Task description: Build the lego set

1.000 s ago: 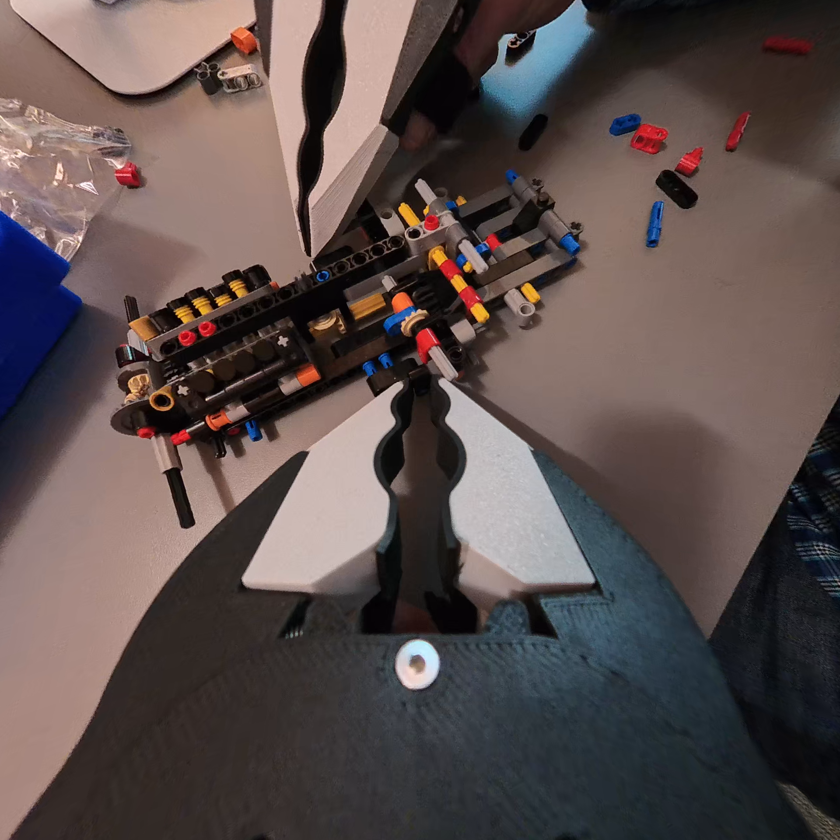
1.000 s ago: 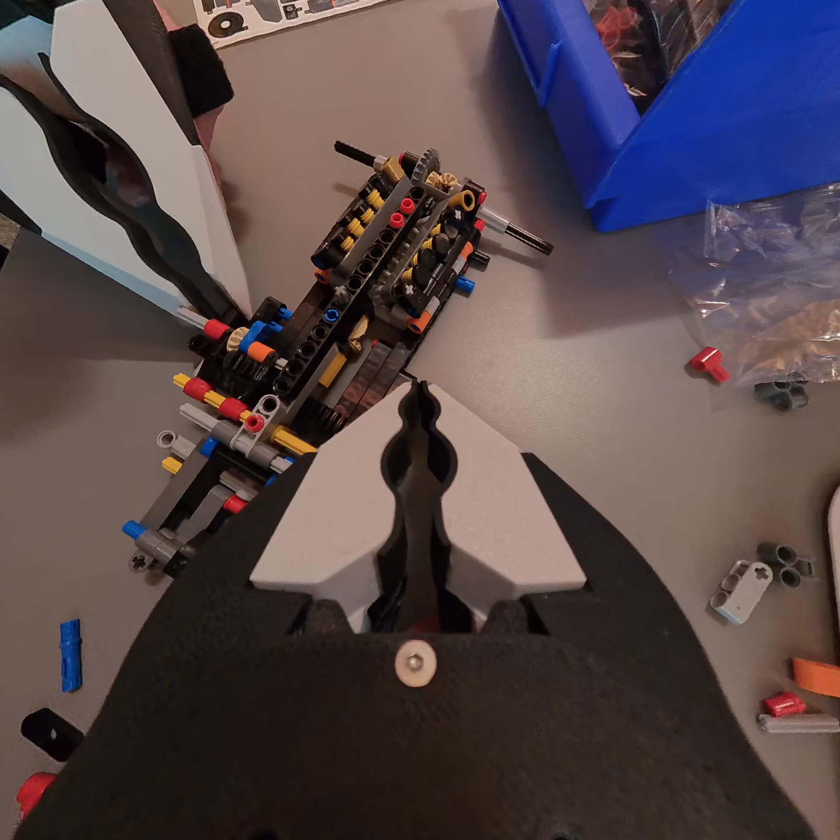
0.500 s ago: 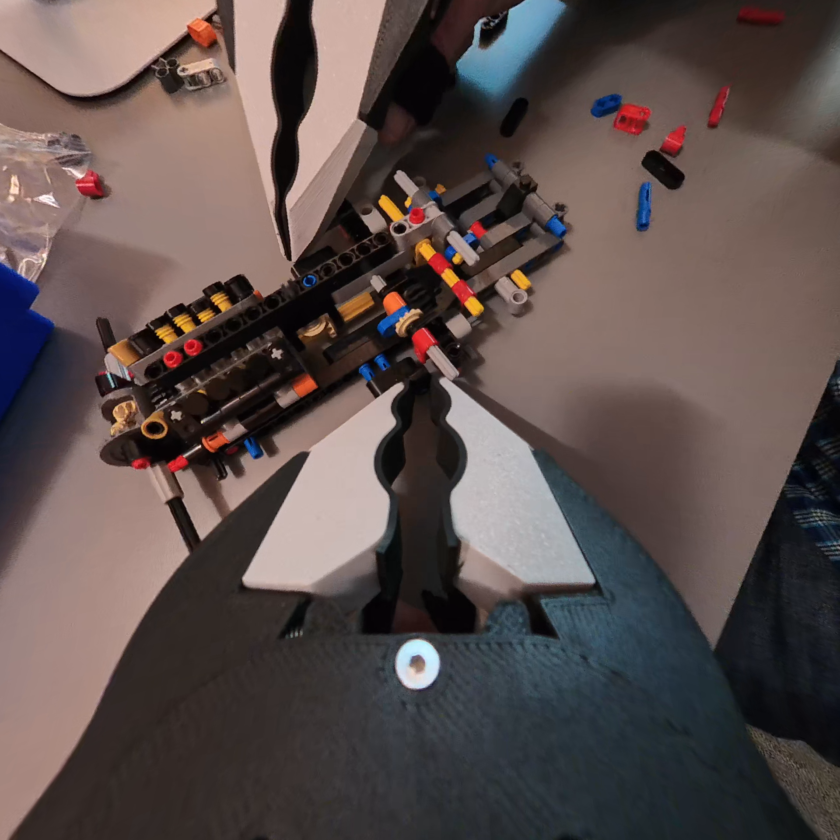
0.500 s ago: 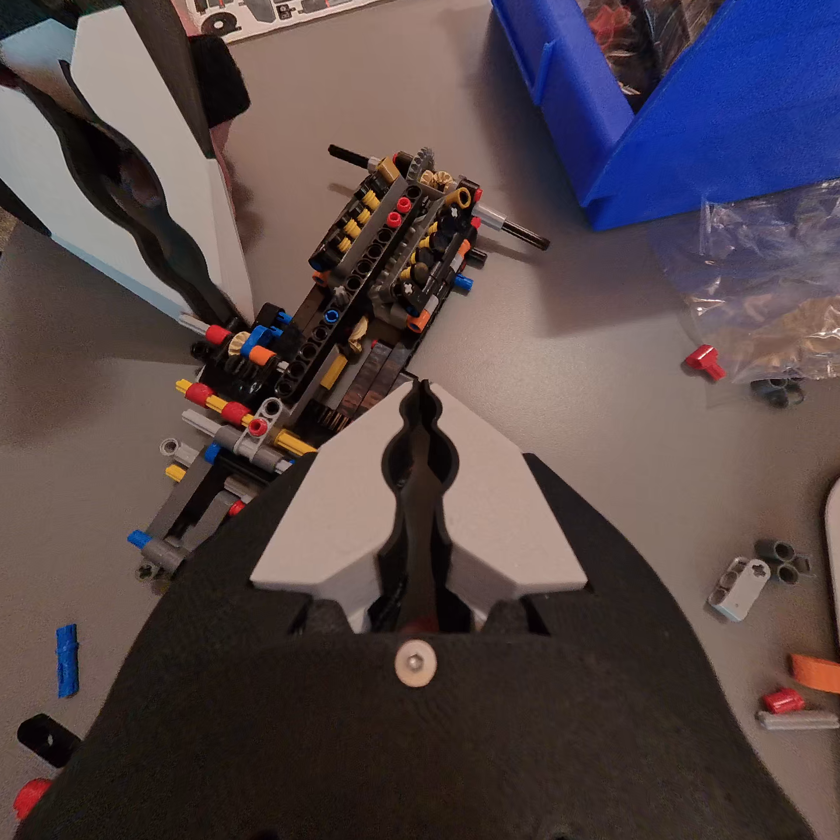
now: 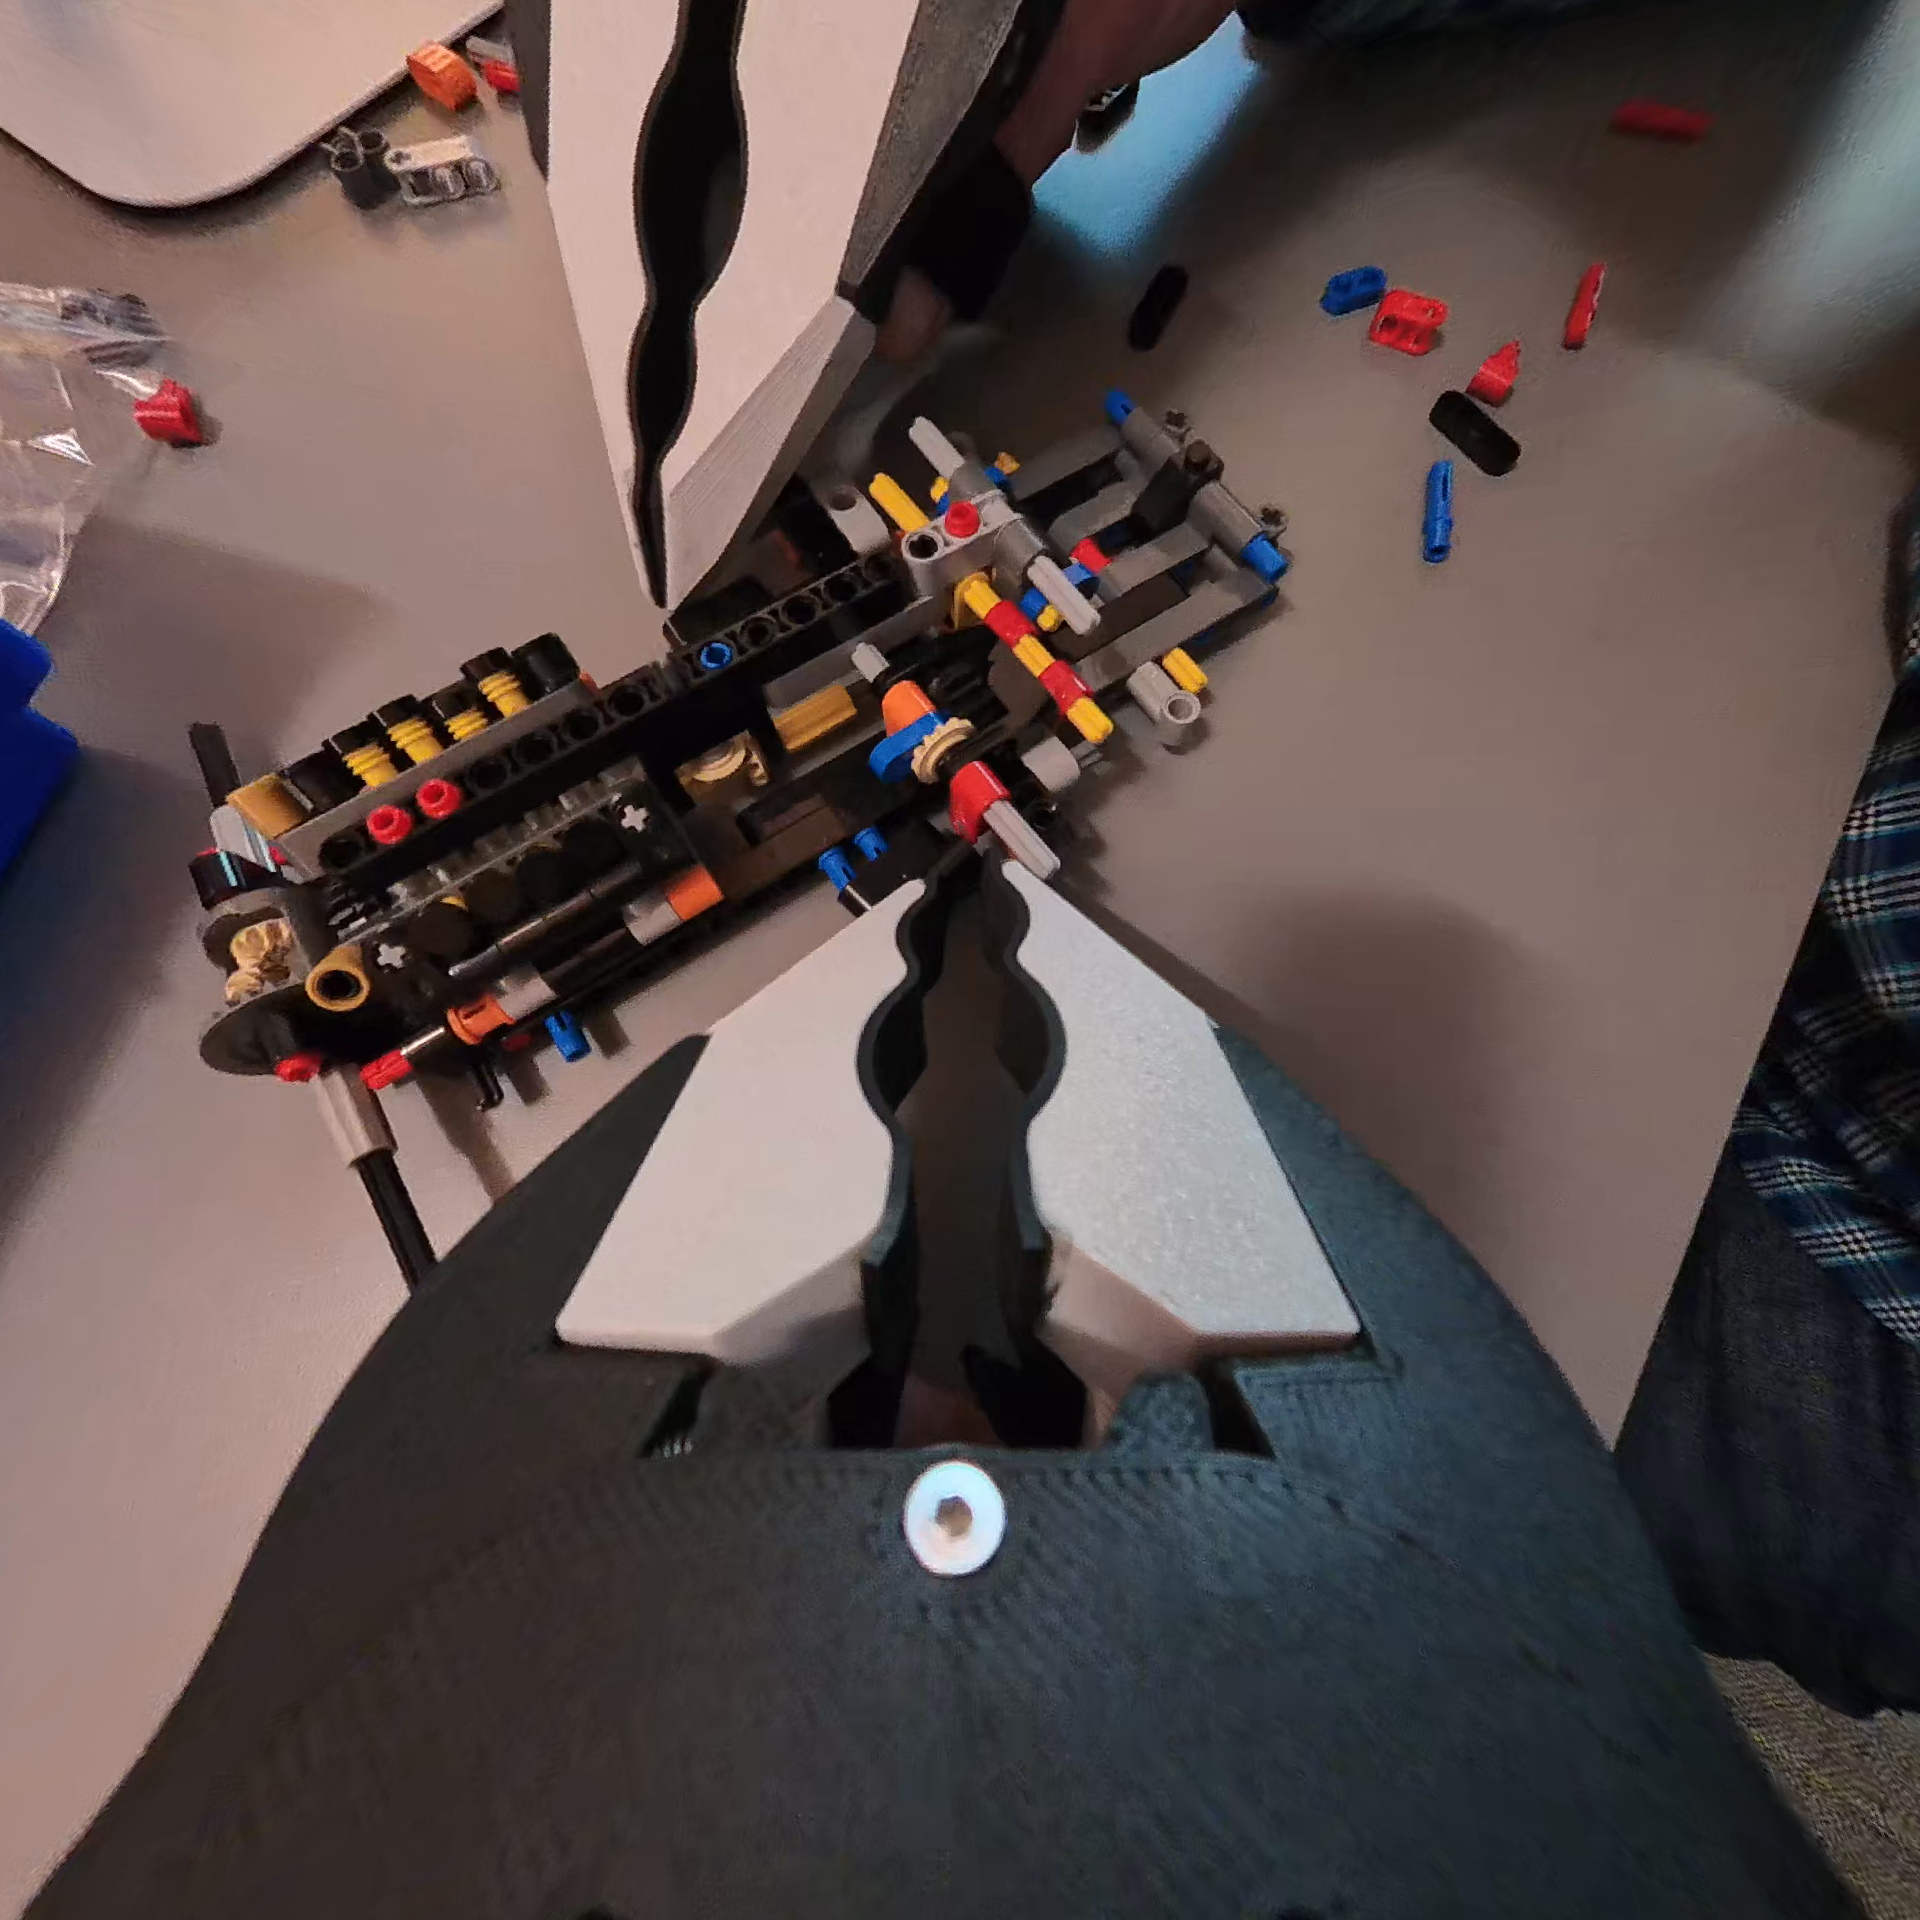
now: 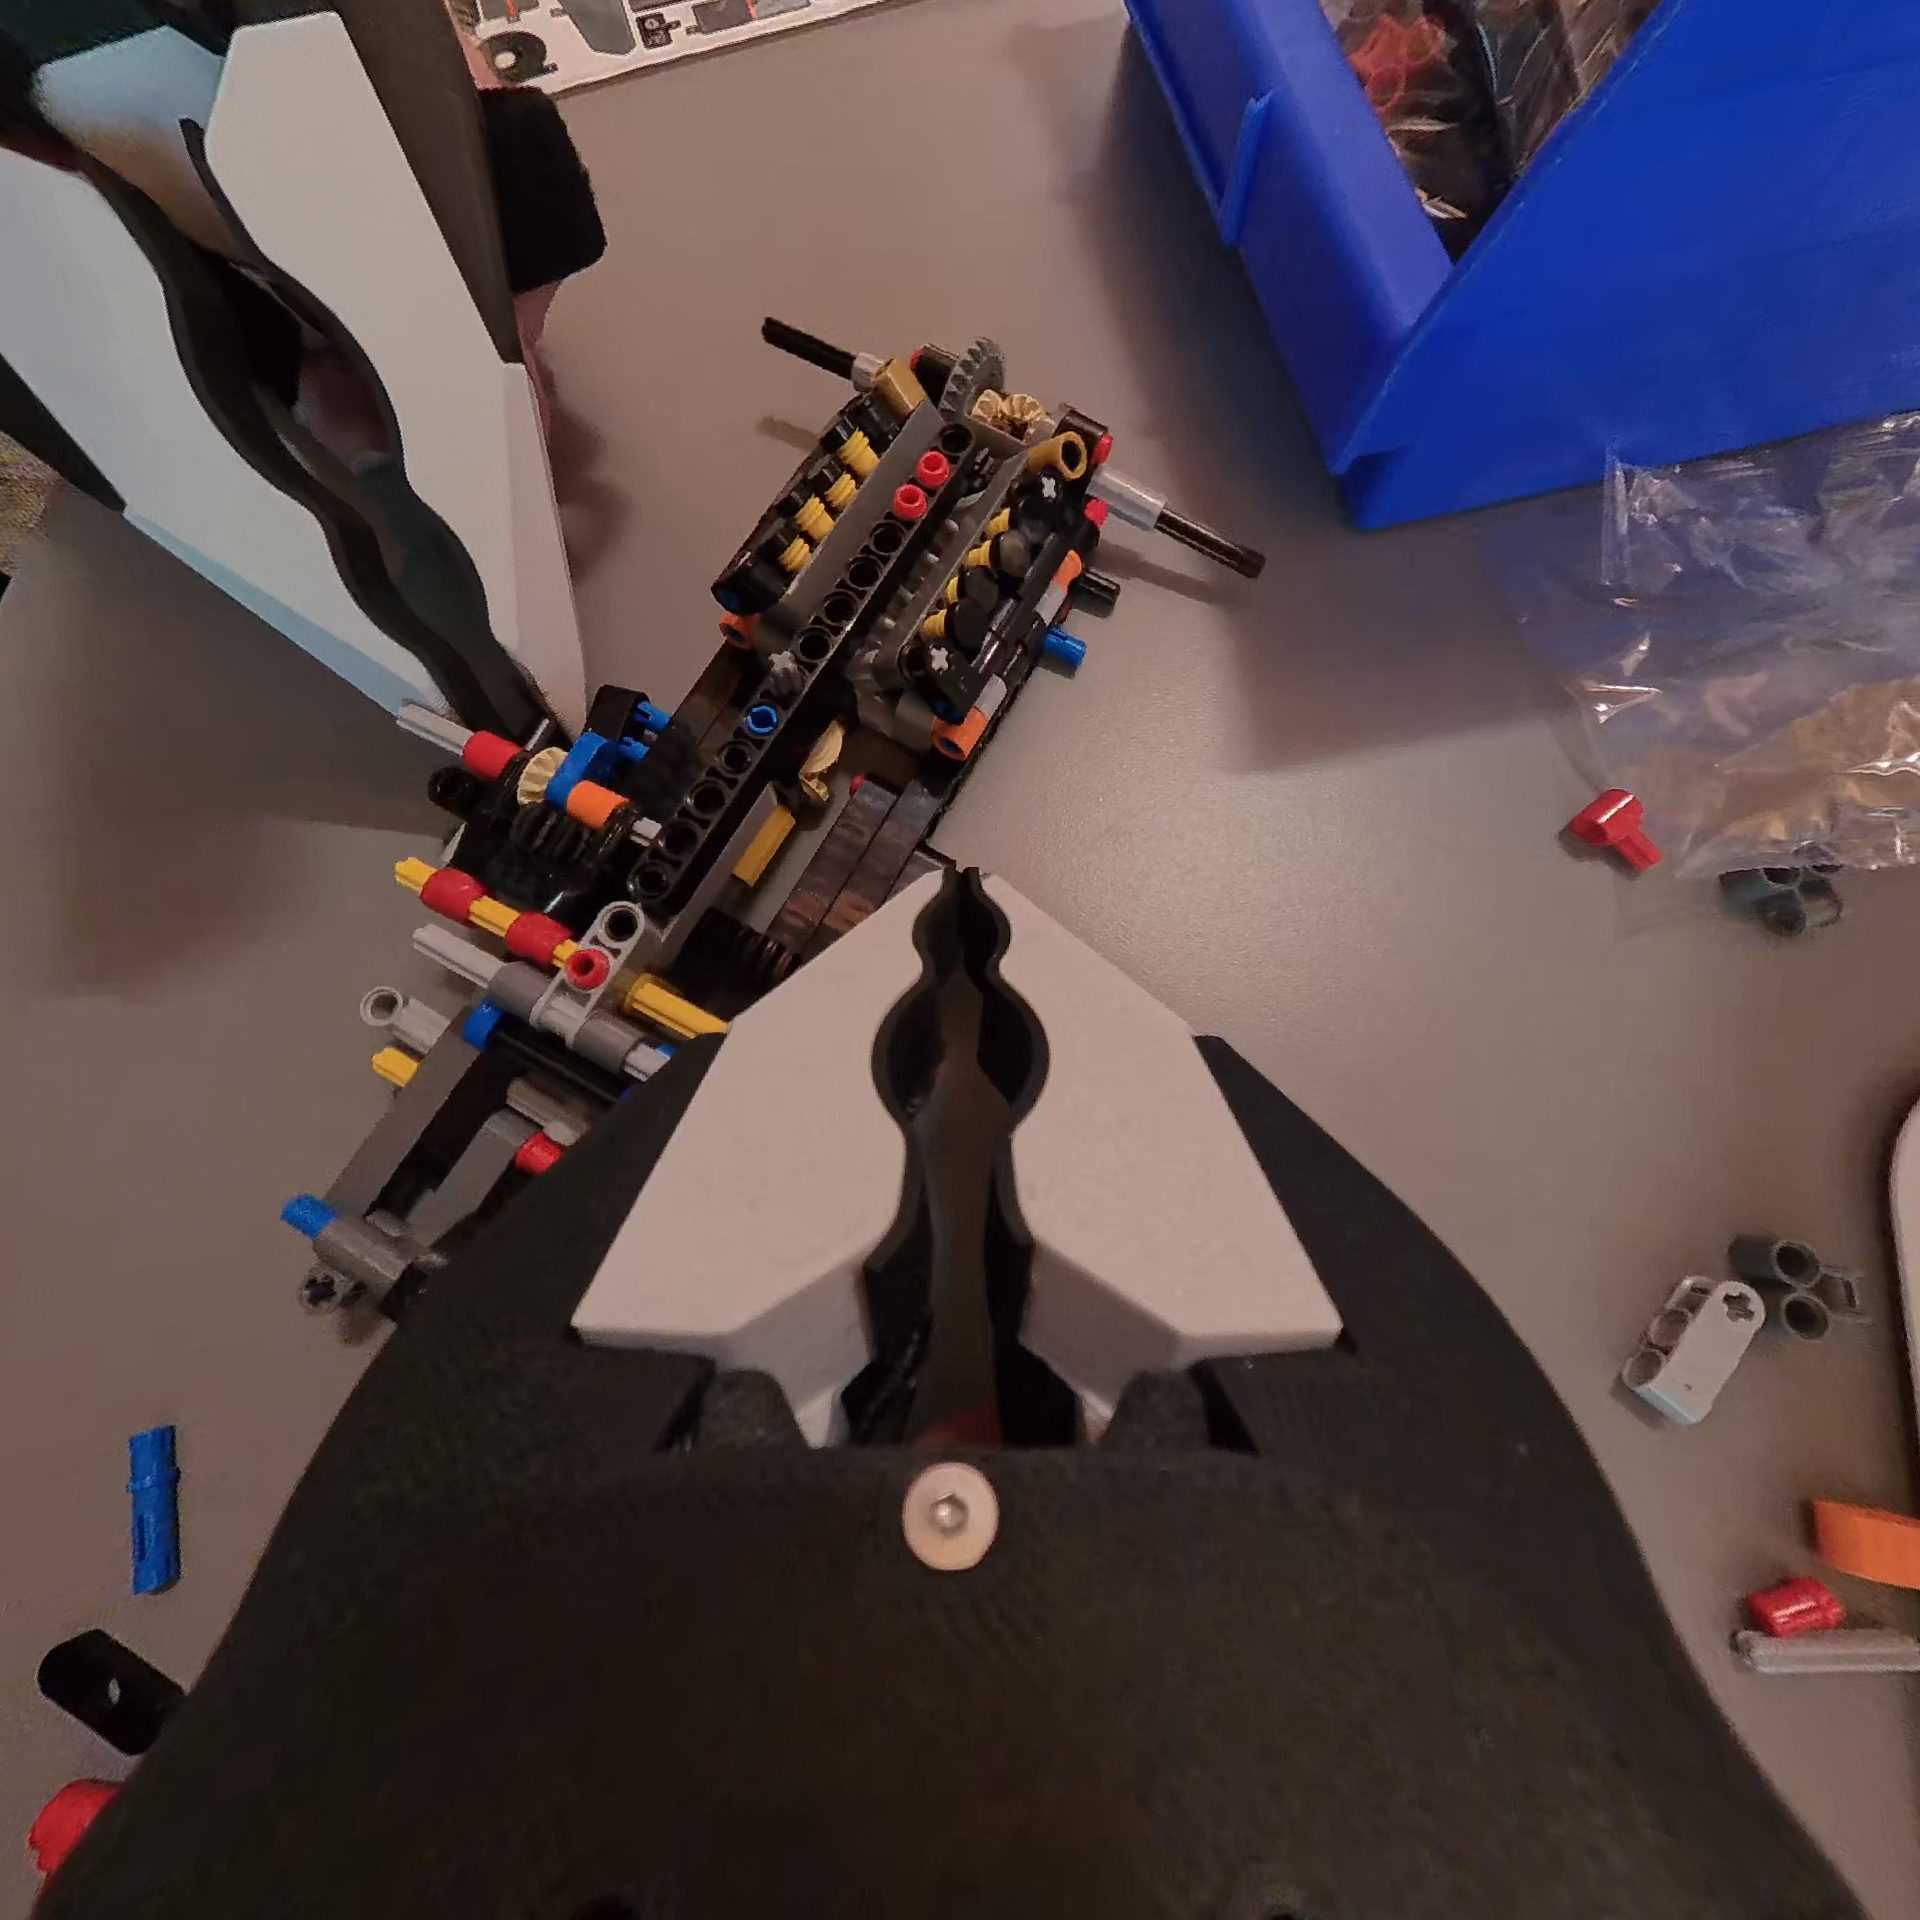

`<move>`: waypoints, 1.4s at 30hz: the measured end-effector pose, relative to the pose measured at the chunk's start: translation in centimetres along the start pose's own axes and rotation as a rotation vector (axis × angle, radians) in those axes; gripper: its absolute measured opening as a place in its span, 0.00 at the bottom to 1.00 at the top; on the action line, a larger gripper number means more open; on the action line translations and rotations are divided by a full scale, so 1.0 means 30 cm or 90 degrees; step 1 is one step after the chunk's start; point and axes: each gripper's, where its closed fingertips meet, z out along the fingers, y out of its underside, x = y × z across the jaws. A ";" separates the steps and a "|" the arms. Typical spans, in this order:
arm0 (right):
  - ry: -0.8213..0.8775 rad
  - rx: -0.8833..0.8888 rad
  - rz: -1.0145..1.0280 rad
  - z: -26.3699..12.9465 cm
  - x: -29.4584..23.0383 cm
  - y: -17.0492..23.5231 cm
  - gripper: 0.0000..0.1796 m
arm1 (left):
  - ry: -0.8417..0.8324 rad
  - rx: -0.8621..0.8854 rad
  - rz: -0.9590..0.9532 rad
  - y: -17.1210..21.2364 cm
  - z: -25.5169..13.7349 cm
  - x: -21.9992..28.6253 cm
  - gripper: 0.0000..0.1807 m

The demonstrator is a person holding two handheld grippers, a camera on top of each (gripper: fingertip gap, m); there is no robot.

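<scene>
A long, partly built Lego Technic model [image 5: 727, 748] of black and grey beams with yellow, red and blue pins lies on the grey table; it also shows in the right wrist view [image 6: 831, 665]. My left gripper [image 5: 977, 873] is shut, its tips against the model's near edge beside a red connector on a grey axle. My right gripper [image 6: 961, 878] is shut, its tips touching the model's opposite long side by the dark beams. In each view the other gripper stands across the model: the right one [image 5: 657, 592] and the left one [image 6: 540, 717].
A blue bin [image 6: 1558, 312] and a clear plastic bag [image 6: 1766, 675] sit beyond the model's geared end. Loose red [image 5: 1403, 317], blue [image 5: 1439, 509] and black [image 5: 1473, 434] pieces lie past its other end. A light grey connector [image 6: 1694, 1345] lies right. A person's plaid sleeve [image 5: 1849, 935] is at the table edge. Spacing between my two grippers at the tips: around 8 cm.
The model has turned slightly, its geared end swinging a little toward the left gripper's camera. Both grippers stay shut at the model's sides.
</scene>
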 end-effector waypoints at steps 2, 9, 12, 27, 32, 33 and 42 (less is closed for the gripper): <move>-0.001 0.000 0.002 0.000 0.001 0.000 0.00 | -0.003 -0.001 -0.002 0.001 0.000 -0.002 0.03; -0.002 0.001 0.002 0.000 0.002 0.000 0.00 | -0.044 0.008 -0.005 0.006 -0.015 -0.017 0.03; -0.002 0.002 0.003 0.000 0.002 -0.001 0.00 | -0.068 0.009 -0.004 0.008 -0.018 -0.019 0.04; 0.005 0.002 -0.004 -0.001 0.002 0.000 0.00 | -0.080 0.017 -0.025 0.007 -0.029 -0.029 0.03; 0.008 0.005 -0.008 -0.001 0.000 -0.001 0.00 | -0.063 0.019 -0.055 0.010 -0.033 -0.036 0.03; 0.009 0.005 -0.009 -0.002 0.001 -0.001 0.00 | -0.058 0.017 -0.059 0.012 -0.032 -0.036 0.03; 0.013 0.006 -0.008 -0.002 0.002 -0.002 0.00 | -0.019 0.018 -0.095 0.013 -0.032 -0.051 0.03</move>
